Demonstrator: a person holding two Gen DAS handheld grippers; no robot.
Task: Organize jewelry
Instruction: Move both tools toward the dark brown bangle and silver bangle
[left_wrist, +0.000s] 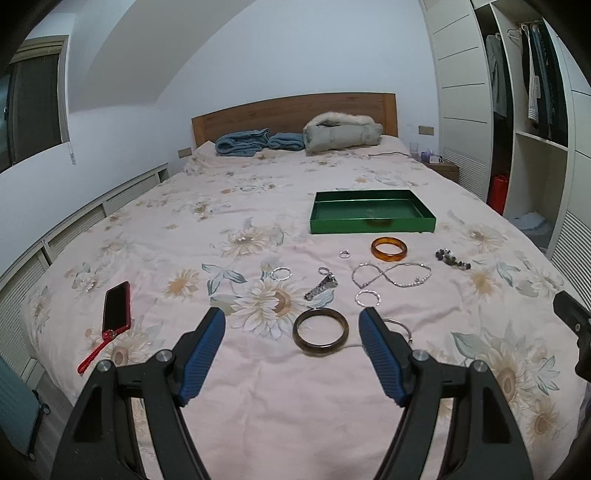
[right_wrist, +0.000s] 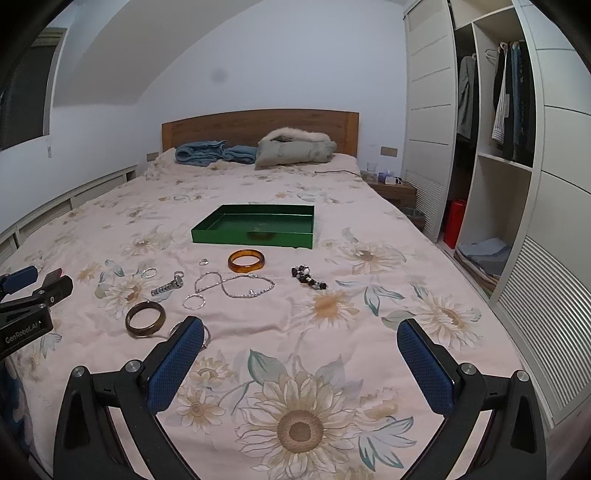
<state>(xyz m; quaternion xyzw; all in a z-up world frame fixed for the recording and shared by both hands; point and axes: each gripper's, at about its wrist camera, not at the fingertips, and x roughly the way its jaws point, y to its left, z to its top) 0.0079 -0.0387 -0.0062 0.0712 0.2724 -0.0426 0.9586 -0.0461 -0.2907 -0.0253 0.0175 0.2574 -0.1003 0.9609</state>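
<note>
A green tray (left_wrist: 373, 225) (right_wrist: 255, 235) lies on the flowered bedspread. In front of it lie an amber bangle (left_wrist: 389, 249) (right_wrist: 246, 261), a dark brown bangle (left_wrist: 320, 332) (right_wrist: 145, 318), a silver watch (left_wrist: 321, 286) (right_wrist: 168, 286), a silver necklace (left_wrist: 391, 275) (right_wrist: 236, 284), a dark bead bracelet (left_wrist: 452, 258) (right_wrist: 308, 277), thin silver bangles (left_wrist: 368, 298) (right_wrist: 194, 302) and small rings (left_wrist: 345, 253). My left gripper (left_wrist: 291, 325) is open just short of the dark bangle. My right gripper (right_wrist: 301, 334) is open and empty over bare bedspread, right of the jewelry.
A red-cased phone (left_wrist: 117, 306) with a red strap lies at the bed's left. Folded blue cloth (left_wrist: 255, 142) and a grey coat (left_wrist: 341, 134) sit by the headboard. An open wardrobe (right_wrist: 495, 147) stands to the right, and a nightstand (right_wrist: 393, 188) beside the bed.
</note>
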